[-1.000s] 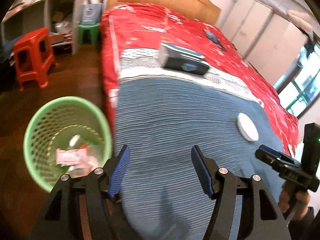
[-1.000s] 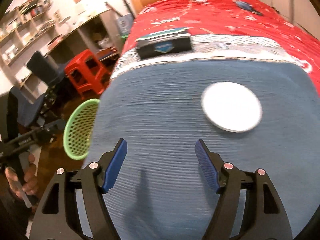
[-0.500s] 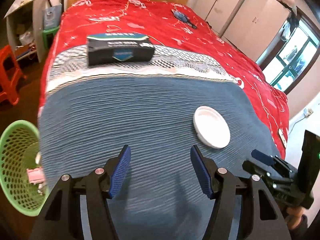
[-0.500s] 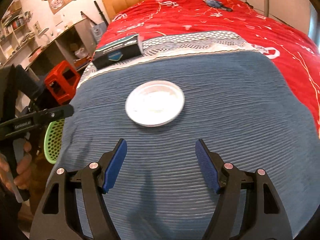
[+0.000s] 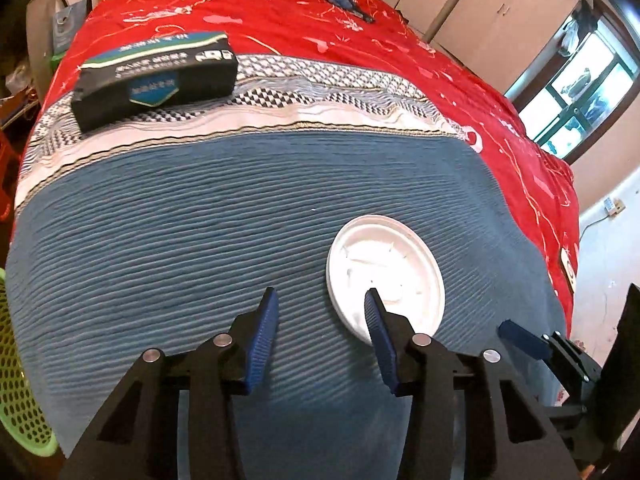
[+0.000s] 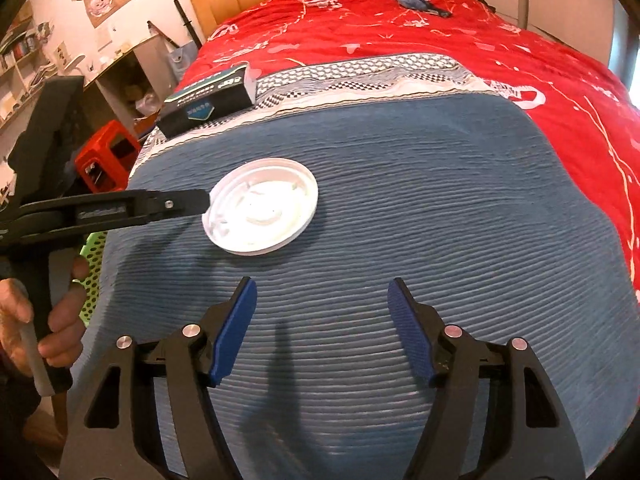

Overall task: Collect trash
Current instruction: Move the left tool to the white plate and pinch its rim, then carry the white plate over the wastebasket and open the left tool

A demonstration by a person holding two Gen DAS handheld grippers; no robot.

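left tongs [image 5: 320, 300]: just been closing, apart, nothing clamped, tip at white lid's [image 5: 386, 272] edge | right tongs [image 6: 322, 292]: apart, empty, near lid | lid flat on blue bedspread [image 5: 180, 220] | green basket [image 5: 16, 380] beside bed

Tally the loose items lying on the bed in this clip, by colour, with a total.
White: 1, the round lid on the blue blanket
Black: 1, the long box on the patterned band
Blue: 1, the small object far up the red cover
Total: 3
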